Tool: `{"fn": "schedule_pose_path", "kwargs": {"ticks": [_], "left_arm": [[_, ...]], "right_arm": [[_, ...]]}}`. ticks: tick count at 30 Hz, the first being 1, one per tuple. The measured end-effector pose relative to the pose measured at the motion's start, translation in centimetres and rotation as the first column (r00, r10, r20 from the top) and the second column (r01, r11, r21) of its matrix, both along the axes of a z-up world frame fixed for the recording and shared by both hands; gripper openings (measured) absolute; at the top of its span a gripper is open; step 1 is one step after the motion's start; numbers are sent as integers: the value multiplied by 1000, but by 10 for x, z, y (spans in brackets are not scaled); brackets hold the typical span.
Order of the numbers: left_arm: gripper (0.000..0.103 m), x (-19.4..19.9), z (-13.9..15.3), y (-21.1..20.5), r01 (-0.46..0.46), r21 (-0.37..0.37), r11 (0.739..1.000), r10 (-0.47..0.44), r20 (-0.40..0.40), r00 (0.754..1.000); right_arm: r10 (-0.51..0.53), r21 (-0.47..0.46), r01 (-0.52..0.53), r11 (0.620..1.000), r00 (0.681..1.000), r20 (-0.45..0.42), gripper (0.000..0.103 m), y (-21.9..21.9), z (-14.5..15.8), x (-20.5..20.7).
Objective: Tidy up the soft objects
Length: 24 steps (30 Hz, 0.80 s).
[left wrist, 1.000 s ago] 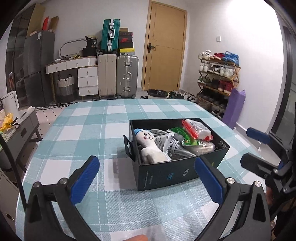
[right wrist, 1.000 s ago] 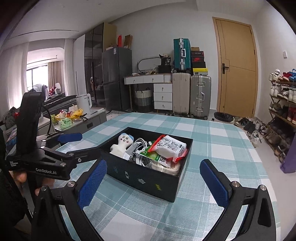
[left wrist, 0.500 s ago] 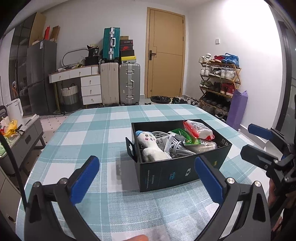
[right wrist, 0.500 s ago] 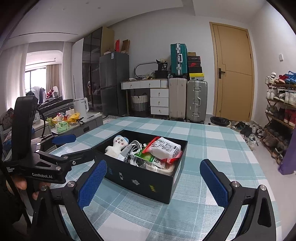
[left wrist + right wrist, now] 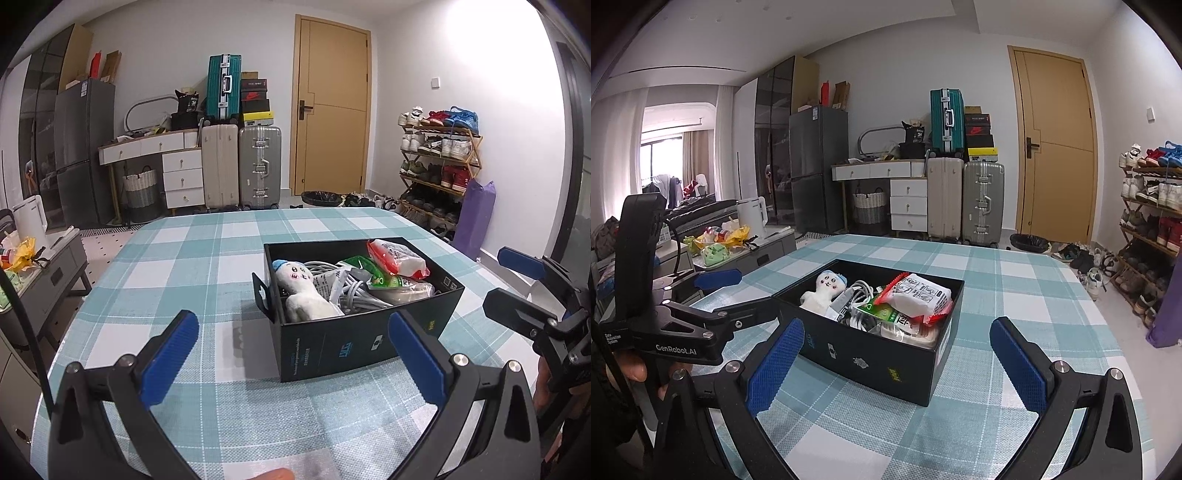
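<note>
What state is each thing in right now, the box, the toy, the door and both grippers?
Black box: lidless, full.
Plush toy: lying in the box.
Red-and-white packet: on top of the pile.
Door: closed.
Left gripper: open, empty.
Right gripper: open, empty.

Ahead of the fingers (image 5: 170, 350), plush doll (image 5: 303, 291) half sunk behind the black box (image 5: 354, 339) wall; grey cable (image 5: 354, 291) mostly buried under packets; box print too small to read; table (image 5: 1015, 280) cut off below.
</note>
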<state>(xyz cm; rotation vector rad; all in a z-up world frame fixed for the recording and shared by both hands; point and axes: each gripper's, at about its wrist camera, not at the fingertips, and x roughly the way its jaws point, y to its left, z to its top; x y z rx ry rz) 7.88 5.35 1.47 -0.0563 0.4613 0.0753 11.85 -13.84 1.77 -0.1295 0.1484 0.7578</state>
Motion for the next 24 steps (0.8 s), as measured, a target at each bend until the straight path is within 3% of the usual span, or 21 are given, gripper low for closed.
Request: {"fn": "schedule_pose_path", "kwargs": {"ticks": [24], "left_arm": [[103,0,-1,3,1,-7,1000,-1,-7,1000]], "right_arm": [[-8,8,7,1000,1000,14,102,-4,-1,-1]]}}
